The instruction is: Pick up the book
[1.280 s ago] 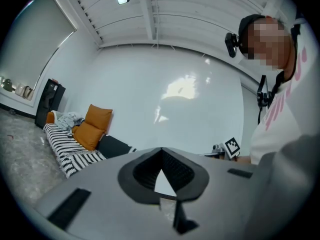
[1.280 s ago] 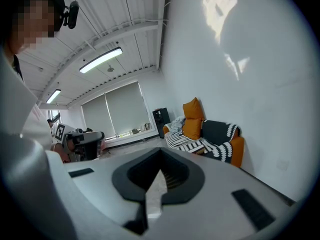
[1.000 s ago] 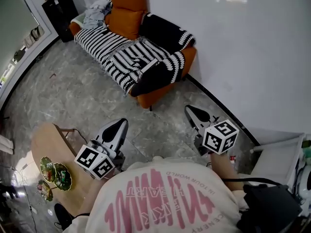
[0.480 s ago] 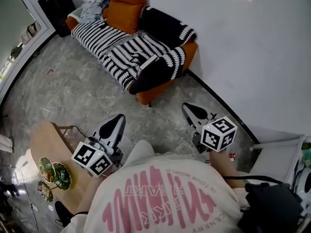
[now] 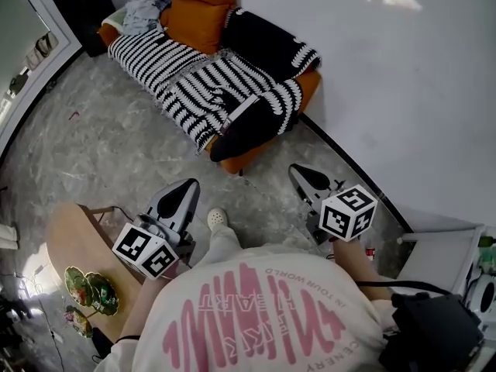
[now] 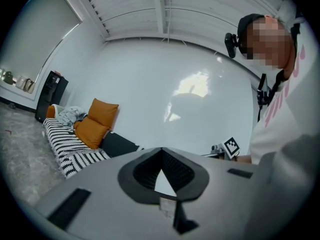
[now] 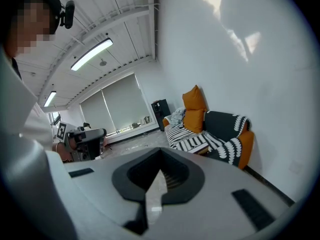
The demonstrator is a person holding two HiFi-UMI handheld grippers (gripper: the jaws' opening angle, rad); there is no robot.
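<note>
The book [image 5: 239, 112] is a thin pale slab lying at the front edge of the orange sofa [image 5: 249, 155], on the black-and-white striped blanket [image 5: 182, 80]; it also shows as a pale strip [image 7: 198, 147] in the right gripper view. Both grippers are held in the air in front of the person, well short of the sofa. My left gripper [image 5: 187, 185] points at the sofa with its jaws together and nothing in them [image 6: 161, 151]. My right gripper [image 5: 297, 172] is also shut and empty [image 7: 160, 162].
Orange cushions [image 5: 198, 6] and a heap of clothes [image 5: 147, 5] lie on the sofa's far end. A black cabinet [image 5: 81, 2] stands at the back left. A round wooden table [image 5: 74, 235] with green dishes [image 5: 89, 285] is at lower left. A white wall [image 5: 403, 91] runs along the right.
Both grippers and the person have moved toward the sofa, which now sits closer. A shoe has stepped forward into view between the grippers.
</note>
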